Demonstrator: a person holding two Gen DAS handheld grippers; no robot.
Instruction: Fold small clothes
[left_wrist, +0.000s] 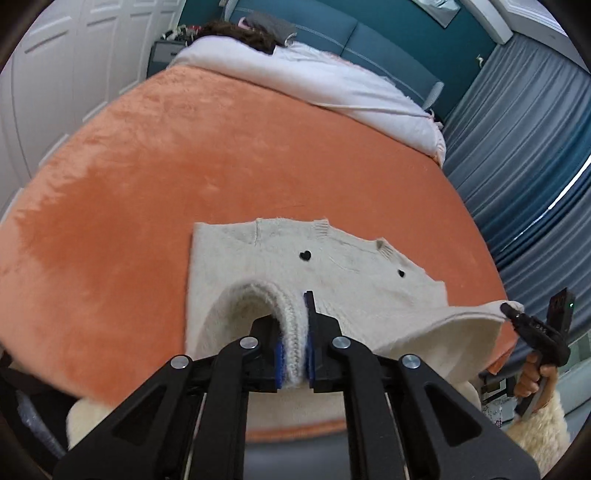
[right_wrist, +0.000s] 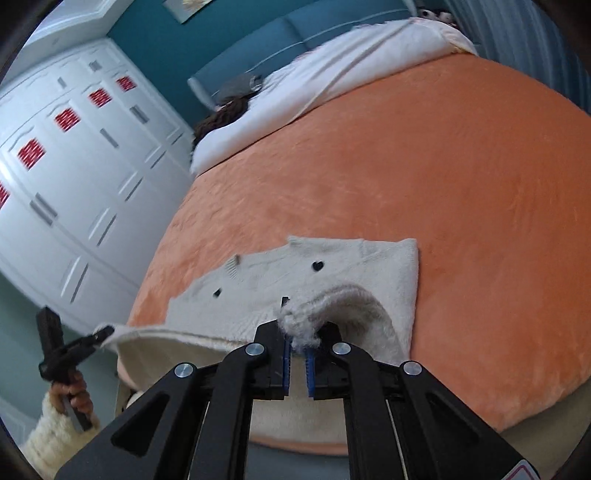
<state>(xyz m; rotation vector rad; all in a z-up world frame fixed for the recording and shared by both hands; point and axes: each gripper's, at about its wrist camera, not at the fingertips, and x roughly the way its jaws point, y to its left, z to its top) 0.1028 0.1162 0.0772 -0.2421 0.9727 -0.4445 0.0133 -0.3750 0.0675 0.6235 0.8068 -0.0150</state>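
A small cream knit sweater (left_wrist: 314, 266) with black heart marks lies near the front edge of an orange blanket (left_wrist: 221, 166); it also shows in the right wrist view (right_wrist: 295, 273). My left gripper (left_wrist: 293, 332) is shut on the sweater's ribbed hem at its left corner, lifted off the bed. My right gripper (right_wrist: 297, 339) is shut on the hem's other corner; it appears in the left wrist view (left_wrist: 511, 308) at the right. The hem hangs stretched between the two grippers.
A white duvet (left_wrist: 314, 77) and a dark-haired head (left_wrist: 240, 35) lie at the far end by the teal headboard. White wardrobe doors (right_wrist: 74, 166) stand on one side, grey curtains (left_wrist: 524, 147) on the other.
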